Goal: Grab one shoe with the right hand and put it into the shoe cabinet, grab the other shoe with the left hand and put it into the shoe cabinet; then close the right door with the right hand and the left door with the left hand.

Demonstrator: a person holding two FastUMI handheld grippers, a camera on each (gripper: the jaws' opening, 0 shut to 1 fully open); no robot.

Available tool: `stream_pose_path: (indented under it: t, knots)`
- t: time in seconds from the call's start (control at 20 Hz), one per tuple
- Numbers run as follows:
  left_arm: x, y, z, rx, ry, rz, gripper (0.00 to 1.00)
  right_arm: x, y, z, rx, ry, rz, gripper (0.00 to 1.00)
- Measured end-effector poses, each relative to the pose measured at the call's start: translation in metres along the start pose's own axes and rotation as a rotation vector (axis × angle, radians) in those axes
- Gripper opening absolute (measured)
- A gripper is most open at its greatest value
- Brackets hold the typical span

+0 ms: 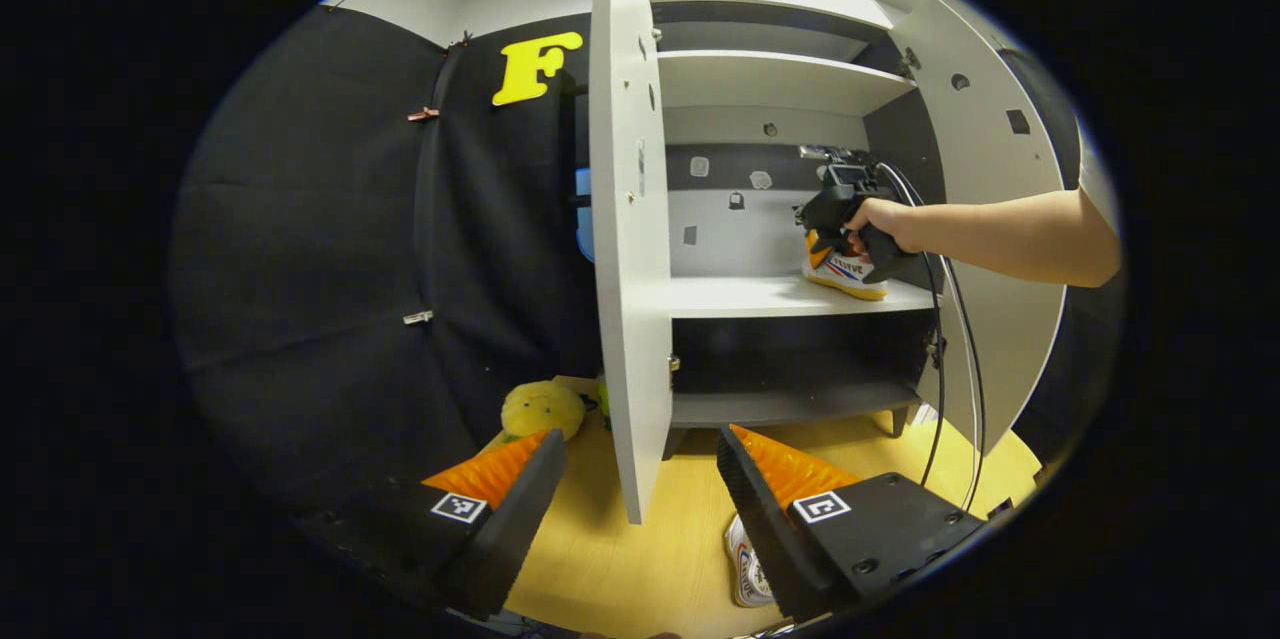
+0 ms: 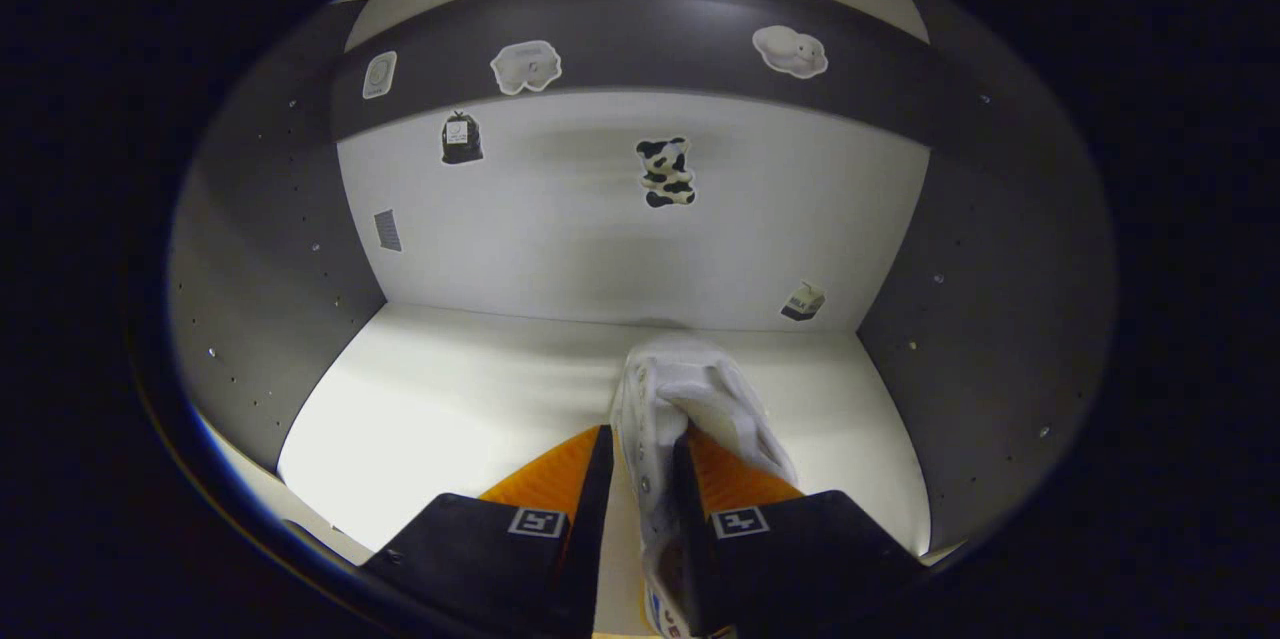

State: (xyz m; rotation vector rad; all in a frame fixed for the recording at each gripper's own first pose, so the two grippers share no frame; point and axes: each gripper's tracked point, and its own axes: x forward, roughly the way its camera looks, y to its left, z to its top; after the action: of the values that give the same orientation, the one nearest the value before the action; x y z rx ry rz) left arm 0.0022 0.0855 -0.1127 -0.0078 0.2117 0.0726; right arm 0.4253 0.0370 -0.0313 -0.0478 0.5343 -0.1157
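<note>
Place: a recording booth dressed as a home corner
Walls: black cloth [image 1: 330,249] hung and clipped beside the furniture, plain white wall above it
Furniture: white shoe cabinet [image 1: 770,79] with both doors swung open and several shelves
Inside: small stickers [image 2: 665,171] dotted over the cabinet's back panel
Floor: pale wood-look surface [image 1: 640,539] under the cabinet's short legs
Clutter: yellow plush toy [image 1: 541,409] at the cabinet's left foot, against the cloth

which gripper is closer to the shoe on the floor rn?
Left. The left gripper hangs open just above the floor shoe, which lies by its right finger. The right gripper is up inside the cabinet, shut on the other shoe.
</note>
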Motion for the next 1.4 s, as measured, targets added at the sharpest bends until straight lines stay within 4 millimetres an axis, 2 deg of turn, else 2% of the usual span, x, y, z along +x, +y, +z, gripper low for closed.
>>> stream_pose_path:
  t: [0.05, 0.2, 0.25, 0.3, 0.4, 0.45, 0.5, 0.7, 0.9, 1.1, 1.2, 1.4]
  knots:
    - [-0.001, -0.003, -0.001, 0.005, 0.000, -0.016, 0.95, -0.009, 0.001, 0.003, 0.012, -0.015, 0.010, 0.40]
    - [0.000, -0.010, -0.008, 0.004, 0.009, -0.061, 0.95, -0.049, 0.006, 0.012, 0.016, -0.076, 0.047, 0.59]
    - [0.000, -0.012, -0.012, 0.001, 0.019, -0.075, 0.95, -0.065, 0.010, 0.012, -0.003, -0.099, 0.062, 0.80]
    - [-0.001, -0.013, -0.014, 0.003, 0.021, -0.086, 0.95, -0.080, 0.009, 0.011, -0.027, -0.121, 0.065, 0.85]
    - [-0.001, -0.015, -0.017, 0.006, 0.015, -0.120, 0.95, -0.112, 0.010, 0.010, -0.061, -0.183, 0.070, 0.83]
    - [-0.002, -0.017, -0.024, 0.004, 0.023, -0.137, 0.95, -0.128, 0.010, 0.006, -0.064, -0.209, 0.073, 0.93]
    - [-0.001, -0.017, -0.032, 0.003, 0.037, -0.155, 0.95, -0.146, 0.009, 0.003, -0.064, -0.236, 0.070, 0.98]
    - [-0.002, -0.016, -0.065, 0.007, 0.085, -0.221, 0.95, -0.204, 0.002, -0.025, -0.050, -0.320, 0.043, 0.98]
    - [0.002, -0.018, -0.101, 0.002, 0.148, -0.296, 0.95, -0.251, -0.004, -0.075, -0.038, -0.364, 0.000, 0.98]
    - [0.006, -0.026, -0.136, 0.017, 0.214, -0.375, 0.95, -0.285, -0.014, -0.145, 0.010, -0.345, -0.053, 0.98]
    - [0.008, -0.035, -0.157, 0.033, 0.254, -0.414, 0.95, -0.298, -0.020, -0.181, 0.029, -0.308, -0.071, 0.98]
    - [0.011, -0.066, -0.191, -0.005, 0.348, -0.499, 0.95, -0.308, -0.041, -0.245, 0.040, -0.231, -0.116, 0.99]
